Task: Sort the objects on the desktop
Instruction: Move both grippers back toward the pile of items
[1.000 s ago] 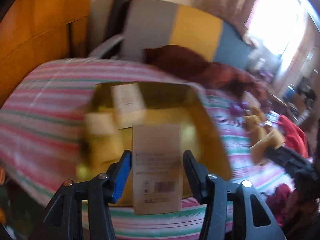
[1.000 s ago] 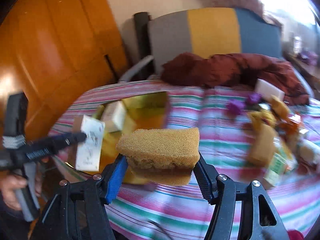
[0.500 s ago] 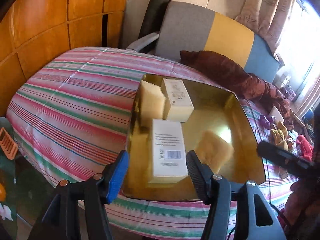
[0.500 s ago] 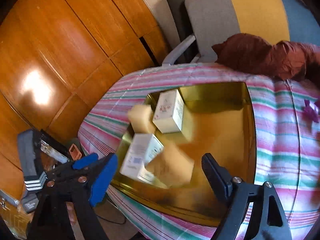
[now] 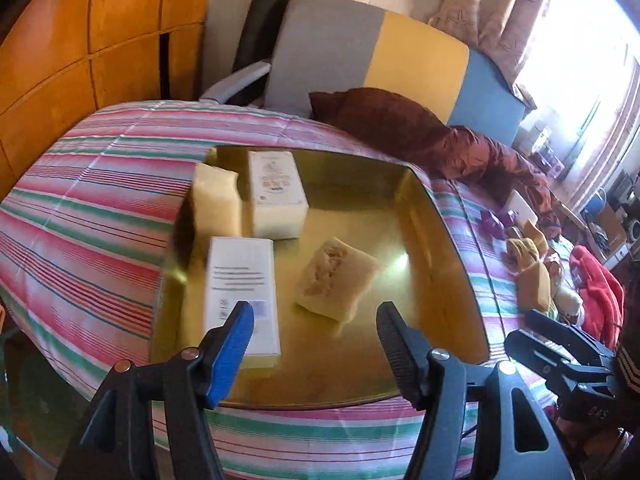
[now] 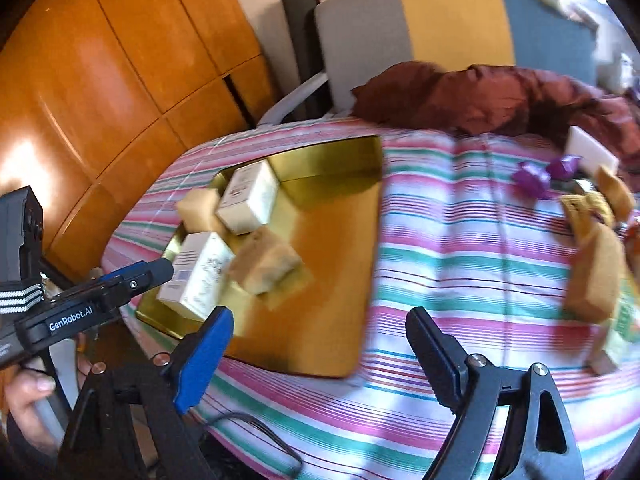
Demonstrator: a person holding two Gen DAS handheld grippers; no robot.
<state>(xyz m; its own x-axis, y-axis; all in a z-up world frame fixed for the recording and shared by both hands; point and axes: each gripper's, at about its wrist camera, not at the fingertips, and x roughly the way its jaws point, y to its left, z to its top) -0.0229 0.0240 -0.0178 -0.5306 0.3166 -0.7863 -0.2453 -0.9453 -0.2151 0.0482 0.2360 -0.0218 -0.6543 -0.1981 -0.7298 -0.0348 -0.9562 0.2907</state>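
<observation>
A gold tray [image 5: 420, 280] [image 6: 332, 264] lies on the striped cloth. In it lie a white box [image 5: 240, 280] [image 6: 200, 276] near the front, a second white box [image 5: 276, 192] [image 6: 248, 196] behind it, a sponge [image 5: 336, 276] [image 6: 264, 260] in the middle and another sponge [image 5: 216, 204] [image 6: 198, 208] at the left rim. My left gripper [image 5: 316, 316] [image 6: 136, 276] hovers over the tray's near edge, jaws opening, nothing pressed between them. My right gripper [image 6: 320, 320] [image 5: 560, 352] hangs over the tray's near right corner, jaws opening and empty.
Further right on the cloth lie purple pieces [image 6: 532, 178], several more sponges [image 6: 596, 276] and a white box [image 6: 588, 152]. A dark red cloth [image 5: 420, 136] is heaped behind the tray before a grey, yellow and blue chair [image 5: 380, 52]. A hand [image 6: 28, 396] holds the left gripper.
The left gripper let go of the front white box and the right let go of the sponge; both now lie in the tray. Both jaws have widened and drawn back.
</observation>
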